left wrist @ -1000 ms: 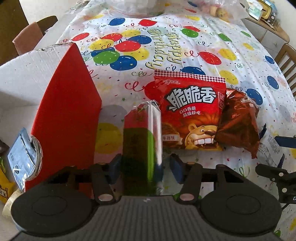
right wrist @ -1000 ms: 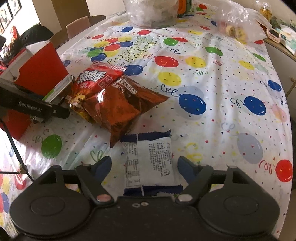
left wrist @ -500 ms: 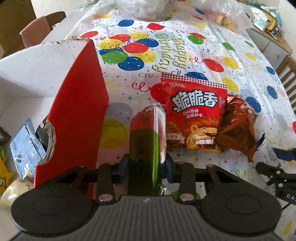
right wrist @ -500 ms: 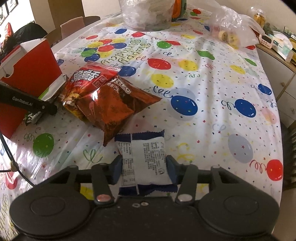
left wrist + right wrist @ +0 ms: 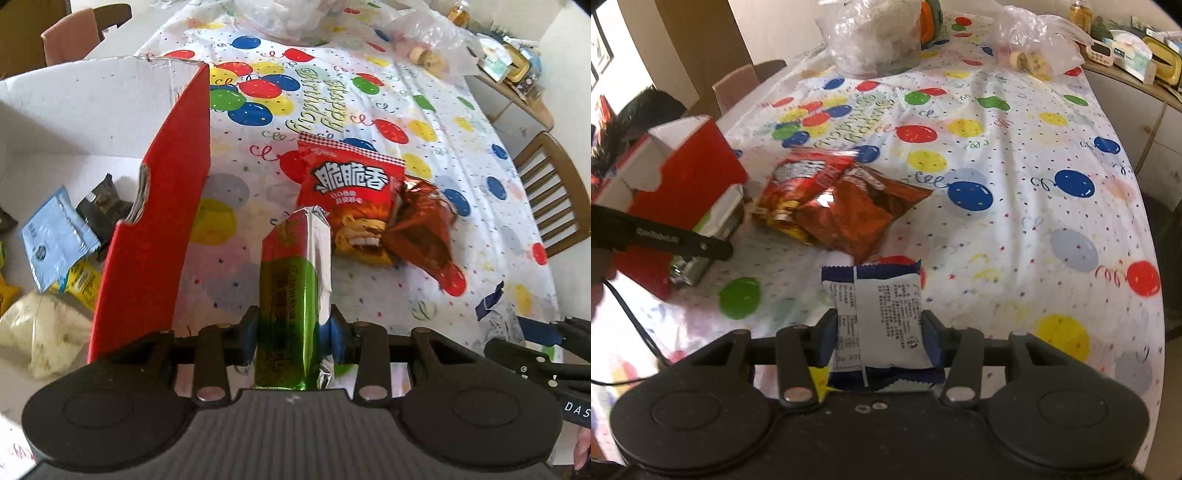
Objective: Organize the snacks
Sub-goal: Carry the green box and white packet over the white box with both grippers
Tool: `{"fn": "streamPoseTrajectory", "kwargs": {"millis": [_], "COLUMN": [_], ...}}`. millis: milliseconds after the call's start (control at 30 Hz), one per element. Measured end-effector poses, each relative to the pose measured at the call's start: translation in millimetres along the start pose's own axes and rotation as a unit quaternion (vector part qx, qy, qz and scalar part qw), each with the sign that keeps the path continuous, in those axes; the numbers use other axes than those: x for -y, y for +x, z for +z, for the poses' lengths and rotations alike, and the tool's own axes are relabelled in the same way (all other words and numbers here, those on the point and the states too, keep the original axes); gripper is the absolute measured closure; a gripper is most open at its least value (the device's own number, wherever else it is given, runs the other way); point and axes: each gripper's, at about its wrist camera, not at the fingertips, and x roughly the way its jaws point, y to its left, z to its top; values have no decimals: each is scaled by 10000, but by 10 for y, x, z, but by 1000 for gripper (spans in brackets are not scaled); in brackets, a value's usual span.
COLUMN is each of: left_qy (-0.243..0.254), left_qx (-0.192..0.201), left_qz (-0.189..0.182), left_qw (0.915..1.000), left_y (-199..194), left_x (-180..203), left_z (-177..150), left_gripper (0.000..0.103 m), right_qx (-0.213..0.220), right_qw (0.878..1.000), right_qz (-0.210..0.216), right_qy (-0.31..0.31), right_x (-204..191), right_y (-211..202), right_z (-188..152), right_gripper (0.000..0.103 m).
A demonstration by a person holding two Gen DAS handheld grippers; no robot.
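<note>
My left gripper (image 5: pixel 291 332) is shut on a long green and red foil packet (image 5: pixel 291 295) and holds it above the tablecloth, right of the red box (image 5: pixel 162 229). The box is open and holds several snack packets (image 5: pixel 55 236). My right gripper (image 5: pixel 879 339) is shut on a white and blue packet (image 5: pixel 882 317), lifted off the table. A red lion snack bag (image 5: pixel 347 192) and a brown foil bag (image 5: pixel 424 229) lie together ahead; both also show in the right wrist view, the red bag (image 5: pixel 798 181) and the brown bag (image 5: pixel 857 214).
The balloon tablecloth (image 5: pixel 1015 155) covers the table. Clear plastic bags (image 5: pixel 875 33) stand at the far end. A wooden chair (image 5: pixel 554 199) is at the right edge, another chair (image 5: pixel 74 33) at the far left. A counter with clutter (image 5: pixel 1134 55) is at the right.
Both grippers closed on their packets and lifted them. The left one rose beside the red box, so the box's inside shows more. The right one rose with the white packet.
</note>
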Motion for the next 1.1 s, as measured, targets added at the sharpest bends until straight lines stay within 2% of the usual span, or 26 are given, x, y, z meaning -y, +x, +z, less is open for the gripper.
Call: {"fn": "streamPoseTrajectory", "kwargs": {"millis": [300,600,833,1100], "left_qy": [136,254,248,216], "left_qx": [220,657,989,1268], "left_qz": [-97,-177,-128,15], "left_qw": [9996,9974,9947,9917], "left_y": [-459,-1052,-1378,-1622], "left_x": [-22,-216,-481,-894], "left_z": [-155,-212,-163,-66], "left_gripper": [67,67,67,67], "right_qx": [127,347,576,837], "right_qw": [9999,9993,9977,9946], "right_qz": [9,-69,-9,80], "right_qy": [52,-121,-345,-616], "right_x": [-378,-788,-1187,-1703], "right_y": [-315,-602,-759,-760], "right_z": [-48,56,202,442], "right_gripper": [58,58,58,58]}}
